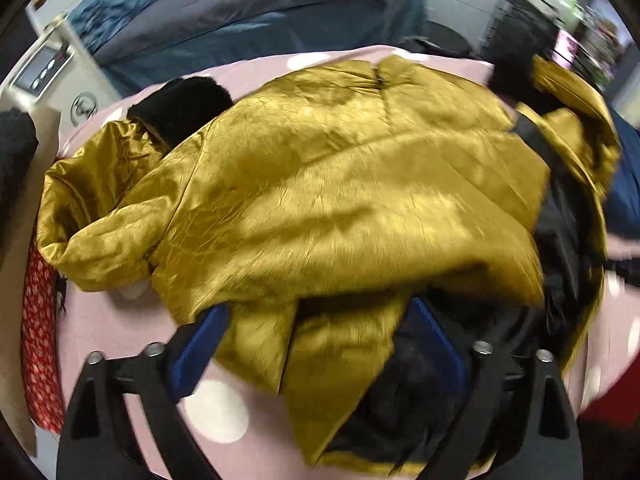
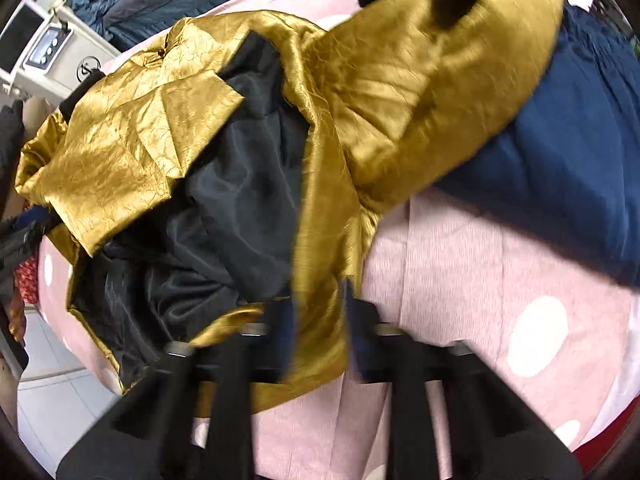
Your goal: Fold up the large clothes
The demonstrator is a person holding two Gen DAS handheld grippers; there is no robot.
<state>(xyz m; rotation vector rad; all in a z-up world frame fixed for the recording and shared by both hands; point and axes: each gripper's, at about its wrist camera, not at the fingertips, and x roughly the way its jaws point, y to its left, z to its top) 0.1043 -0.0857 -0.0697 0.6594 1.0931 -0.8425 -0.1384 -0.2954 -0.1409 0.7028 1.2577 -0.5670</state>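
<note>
The gold jacket (image 1: 340, 184) is slippery satin-like cloth with a loose black lining (image 2: 240, 208), and that is where trouble is likeliest: a shiny hem pinched by a thin edge may slide out of the right claw (image 2: 316, 332) as it is lifted, and the fold would drop back in a heap. The lining could also bag out past the gold edge, so any fold made now may come out uneven. The bulk looks thick, so a fold may spring open again.

The jacket lies crumpled across the pink bed cover with white dots (image 2: 500, 280), gold side up over most of it, crinkled all over. A black furry cuff (image 1: 180, 108) shows at the far left, with a sleeve bunched beneath it. On the near right the front has fallen open and shows lining.

The right claw is nearly closed on a gold strip of the jacket's near edge, the cloth passing between its fingers. The left claw (image 1: 320, 340) stands wide apart, with gold hem and lining lying between the blue pads (image 1: 200, 344); it grips nothing that I can see.

Beyond the jacket lie a dark blue cloth (image 2: 560, 160) on the right and a grey-blue quilt (image 1: 248, 12) at the far side.
</note>
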